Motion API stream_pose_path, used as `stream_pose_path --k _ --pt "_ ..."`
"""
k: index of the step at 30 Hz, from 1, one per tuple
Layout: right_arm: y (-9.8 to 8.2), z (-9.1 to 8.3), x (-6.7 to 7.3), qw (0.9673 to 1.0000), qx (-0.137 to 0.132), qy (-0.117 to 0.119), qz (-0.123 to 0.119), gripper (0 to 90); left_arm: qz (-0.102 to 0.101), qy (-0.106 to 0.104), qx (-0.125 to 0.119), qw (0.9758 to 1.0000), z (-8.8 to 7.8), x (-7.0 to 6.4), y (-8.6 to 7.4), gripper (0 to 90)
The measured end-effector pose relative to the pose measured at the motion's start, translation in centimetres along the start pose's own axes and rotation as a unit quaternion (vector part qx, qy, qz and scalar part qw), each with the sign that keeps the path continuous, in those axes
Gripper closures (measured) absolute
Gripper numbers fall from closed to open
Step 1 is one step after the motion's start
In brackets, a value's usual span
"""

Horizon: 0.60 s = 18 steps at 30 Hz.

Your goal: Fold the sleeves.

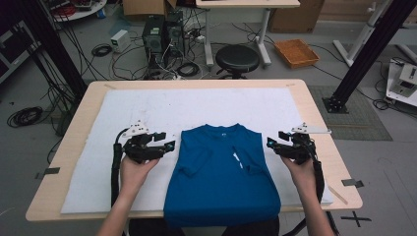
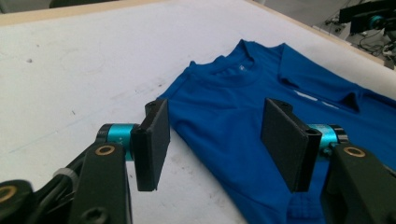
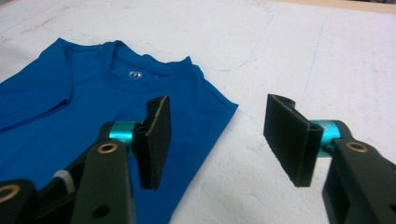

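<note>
Blue T-shirt (image 1: pixel 221 172) is not the biggest thing I see, so I begin with the wooden table (image 1: pixel 314 113) under it, whose top carries a white padded sheet (image 1: pixel 147 105) across nearly its whole surface. On that sheet the shirt lies in the middle toward the near edge, front down or up I cannot tell, with both sleeves folded in over the body so that it forms a narrow upright block. Its collar (image 1: pixel 223 129) points to the far side, and its hem hangs a little over the near edge of the table.

My left hand (image 1: pixel 135 169) comes in from the near side and holds the left gripper (image 1: pixel 169 143) just left of the shirt's shoulder. In the left gripper view its jaws stand apart with nothing between the pads (image 2: pixel 156 140); the shirt's folded left edge lies below and beyond them, untouched.

My right hand (image 1: pixel 300 172) holds the right gripper (image 1: pixel 271 141) just right of the shirt's other shoulder. In the right gripper view those jaws stand wide too, empty, over bare white sheet beside the shirt's right edge, with the small round label (image 3: pixel 135 74) inside the collar beyond them.
</note>
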State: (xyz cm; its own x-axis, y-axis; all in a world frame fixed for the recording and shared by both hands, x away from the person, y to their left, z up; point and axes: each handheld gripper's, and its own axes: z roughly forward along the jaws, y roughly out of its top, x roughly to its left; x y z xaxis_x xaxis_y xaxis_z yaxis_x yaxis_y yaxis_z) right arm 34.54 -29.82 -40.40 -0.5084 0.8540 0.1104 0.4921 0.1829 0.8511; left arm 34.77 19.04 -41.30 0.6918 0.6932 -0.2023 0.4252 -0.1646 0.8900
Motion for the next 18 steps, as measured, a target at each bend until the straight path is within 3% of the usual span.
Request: stream_pose_path --k 3,10,18 --pt "-0.3 -0.2 -0.3 1.0000 -0.005 -0.006 -0.003 38.8 0.002 0.000 -0.004 1.0000 0.1 0.0 -0.1 38.2" --pt "-0.4 -0.3 -0.6 0.9999 -0.011 -0.004 0.005 29.7 0.022 0.023 -0.013 0.9994 -0.4 -0.3 -0.1 33.4" --pt "-0.2 -0.1 -0.7 0.9998 -0.012 0.007 0.016 23.3 0.020 0.032 -0.026 0.9989 -1.1 0.1 -0.3 30.2"
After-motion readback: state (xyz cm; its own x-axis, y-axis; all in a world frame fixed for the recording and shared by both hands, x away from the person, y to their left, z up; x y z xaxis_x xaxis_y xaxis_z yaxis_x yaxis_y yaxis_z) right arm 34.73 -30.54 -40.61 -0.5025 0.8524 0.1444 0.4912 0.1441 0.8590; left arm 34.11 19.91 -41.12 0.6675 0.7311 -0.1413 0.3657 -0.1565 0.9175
